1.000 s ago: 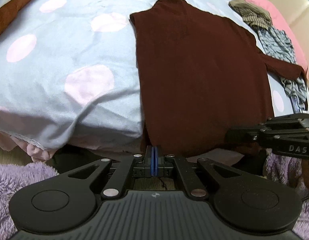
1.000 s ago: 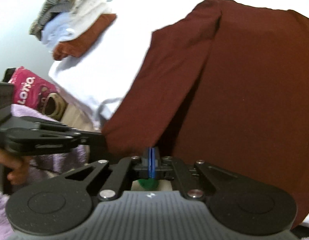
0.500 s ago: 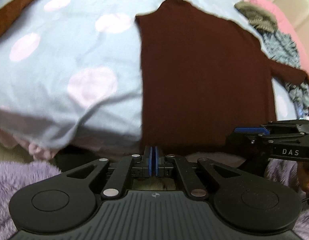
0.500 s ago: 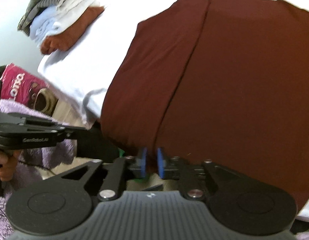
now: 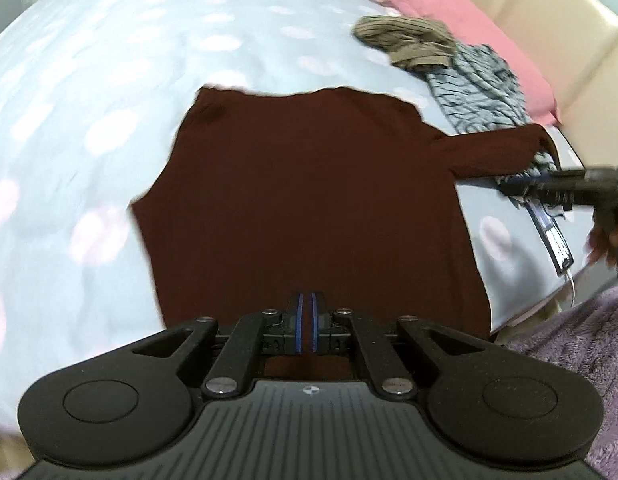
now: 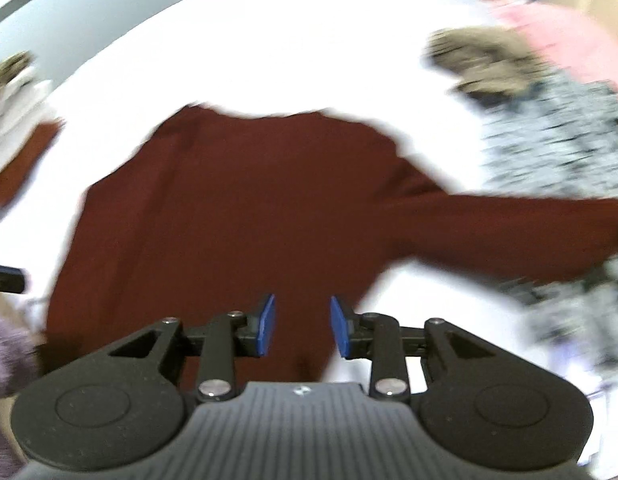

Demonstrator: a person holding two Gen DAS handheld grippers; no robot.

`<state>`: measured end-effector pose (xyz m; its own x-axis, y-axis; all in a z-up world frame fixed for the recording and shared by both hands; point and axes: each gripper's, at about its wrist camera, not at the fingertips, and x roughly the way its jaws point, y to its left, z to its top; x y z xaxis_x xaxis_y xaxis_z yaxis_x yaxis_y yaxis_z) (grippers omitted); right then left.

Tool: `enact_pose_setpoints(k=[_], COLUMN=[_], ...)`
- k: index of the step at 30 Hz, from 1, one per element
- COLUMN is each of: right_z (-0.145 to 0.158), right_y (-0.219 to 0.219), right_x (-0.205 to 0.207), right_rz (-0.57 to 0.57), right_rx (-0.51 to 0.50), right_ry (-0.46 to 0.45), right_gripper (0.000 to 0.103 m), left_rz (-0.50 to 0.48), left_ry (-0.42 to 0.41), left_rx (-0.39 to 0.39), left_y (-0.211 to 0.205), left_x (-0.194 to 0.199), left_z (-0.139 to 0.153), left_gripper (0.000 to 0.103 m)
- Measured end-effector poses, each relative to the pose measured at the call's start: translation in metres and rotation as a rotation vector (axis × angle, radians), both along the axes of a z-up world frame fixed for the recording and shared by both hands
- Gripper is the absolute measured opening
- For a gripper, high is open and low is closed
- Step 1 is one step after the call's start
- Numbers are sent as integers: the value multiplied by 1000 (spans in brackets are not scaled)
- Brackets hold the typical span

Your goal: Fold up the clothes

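Dark maroon long-sleeved shirt [image 5: 309, 200] lies flat on the dotted pale-blue bedspread [image 5: 89, 120], one sleeve outstretched. Left gripper [image 5: 306, 326] shut, empty; right gripper [image 6: 302, 326] partly open, just opening (nothing between). Next: fold the sleeve inward.

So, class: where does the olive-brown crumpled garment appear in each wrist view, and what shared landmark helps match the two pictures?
Left wrist view: olive-brown crumpled garment at upper right, beyond the maroon shirt.
Right wrist view: the same garment, blurred, at upper right.
Shared landmark: the maroon shirt, its unfolded sleeve pointing right below the garment in both.
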<state>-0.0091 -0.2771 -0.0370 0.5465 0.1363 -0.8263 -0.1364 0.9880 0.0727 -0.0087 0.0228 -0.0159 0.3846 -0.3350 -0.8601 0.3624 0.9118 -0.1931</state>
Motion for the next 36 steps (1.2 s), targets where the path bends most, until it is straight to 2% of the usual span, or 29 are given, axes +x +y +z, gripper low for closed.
enact_pose_setpoints(k=[4,6,9,12,16,20,23,26,27,29,33,36], right_z=[10,9,10,6,-1,-11,-20,-18,-15,-6,17,36], right_y=[-76,-106,-154,-186,-221,-242,-253,-251,-248,-236,-205,-181], right_x=[15,17,21,26,31,39,43,46,46,45,36,25], right_rz=[-120,-172,-261,-306,-323,-347,-355,-354,-354,-333,-279,-247], right_rx=[-102,-145,-211,-274,-266,-225,-154,-122,-127,-154,-239,-214], right_ry=[-41,-62,-99,-121,-148,-136,-117,-109,-107,-114,-144,-170], right_gripper=[35,46,46,44,45,47,49,23,20,16,16,16], left_rz=[-48,-62,-67,-81,-101,-111,-126,-136,-138,-138,-125,-124], left_ry=[-57,-88,-98,-97,-90,-63,-52,-60,-64,-72,-82,-90], left_rx=[-1,-16,-13,29,49,56,61,76,80,81,65,40], left_y=[-24,-34,-49,-63,-75,-83,-90,-95,-96,-95,-89,-84], left_x=[25,36,51,64,76,84,86,84,83,79,72,66], left_z=[3,2,-4,-13,-23,-33,-38,-40,-39,-37,-32,-26], left_gripper=[2,2,4,7,7,7,7,7,7,7,8,8])
